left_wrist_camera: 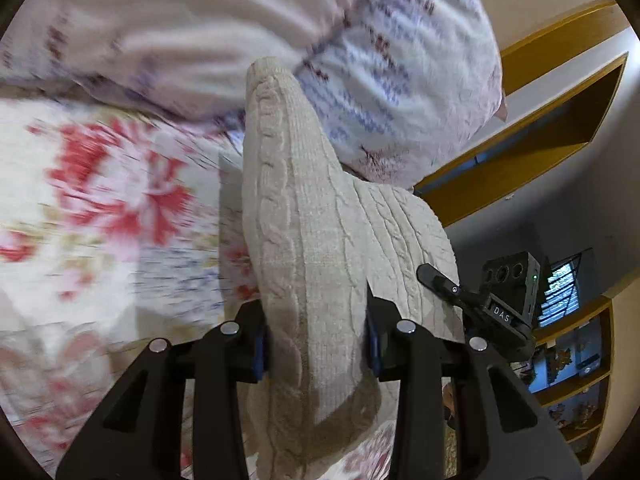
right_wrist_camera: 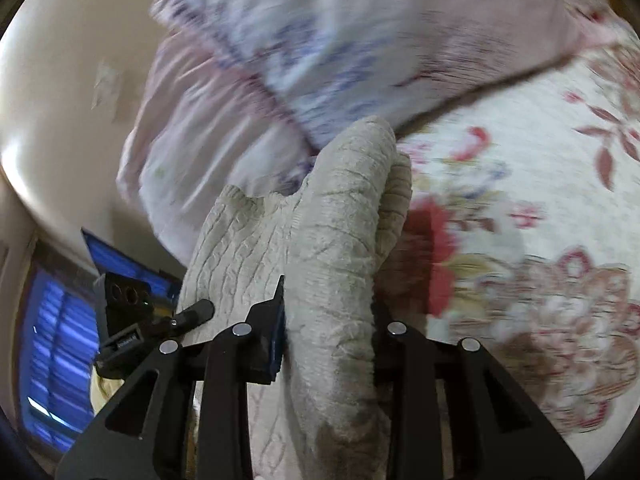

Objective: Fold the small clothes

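A beige cable-knit sweater (left_wrist_camera: 304, 208) hangs lifted over the bed, bunched into a thick fold. My left gripper (left_wrist_camera: 316, 348) is shut on that fold, with the blue pads pressing the knit from both sides. In the right wrist view the same sweater (right_wrist_camera: 340, 200) runs up between the jaws of my right gripper (right_wrist_camera: 329, 338), which is shut on another bunched part. Each gripper shows in the other's view: a right finger (left_wrist_camera: 438, 283) lies against the knit at the right, and a left finger (right_wrist_camera: 196, 312) lies against it at the left.
A floral bedspread (left_wrist_camera: 100, 200) (right_wrist_camera: 520, 208) lies under the sweater. A pink pillow with a blue and purple print (left_wrist_camera: 400, 80) (right_wrist_camera: 360, 40) lies behind it. Wooden wall shelves (left_wrist_camera: 540, 140) stand at the right, and a bright window (right_wrist_camera: 60, 340) at the left.
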`<action>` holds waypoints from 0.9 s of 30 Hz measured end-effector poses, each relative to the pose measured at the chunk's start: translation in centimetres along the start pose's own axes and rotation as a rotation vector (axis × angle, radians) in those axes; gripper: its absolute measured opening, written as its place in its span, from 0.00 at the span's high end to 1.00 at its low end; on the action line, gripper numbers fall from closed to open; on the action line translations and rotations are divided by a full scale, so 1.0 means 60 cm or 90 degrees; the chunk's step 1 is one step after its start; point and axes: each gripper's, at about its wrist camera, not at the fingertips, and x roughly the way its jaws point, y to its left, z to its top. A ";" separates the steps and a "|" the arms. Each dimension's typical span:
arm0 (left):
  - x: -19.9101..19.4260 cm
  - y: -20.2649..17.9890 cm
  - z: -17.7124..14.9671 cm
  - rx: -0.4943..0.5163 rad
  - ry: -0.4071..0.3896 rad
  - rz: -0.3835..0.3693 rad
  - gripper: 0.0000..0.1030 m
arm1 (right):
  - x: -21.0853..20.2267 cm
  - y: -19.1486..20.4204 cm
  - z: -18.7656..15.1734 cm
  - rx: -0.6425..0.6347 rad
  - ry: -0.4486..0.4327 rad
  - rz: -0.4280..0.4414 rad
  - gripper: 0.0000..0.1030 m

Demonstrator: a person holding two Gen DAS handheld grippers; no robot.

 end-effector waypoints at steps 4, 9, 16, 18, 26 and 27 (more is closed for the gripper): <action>-0.063 0.036 -0.006 -0.004 -0.021 0.044 0.63 | 0.049 0.054 -0.022 -0.066 0.007 -0.006 0.71; -0.044 0.133 -0.020 -0.073 -0.002 0.125 0.54 | 0.164 0.048 -0.045 -0.080 0.086 -0.122 0.64; -0.062 0.117 -0.021 -0.005 -0.034 0.179 0.36 | 0.106 0.034 -0.036 -0.050 0.044 -0.104 0.60; -0.070 0.109 -0.024 0.015 -0.040 0.198 0.33 | 0.094 0.033 -0.031 -0.056 0.023 -0.111 0.62; -0.043 0.104 -0.027 0.052 -0.053 0.280 0.28 | 0.146 0.042 -0.030 -0.093 0.002 -0.247 0.87; -0.044 0.100 -0.028 0.057 -0.056 0.290 0.28 | 0.146 0.045 -0.028 -0.099 0.005 -0.255 0.86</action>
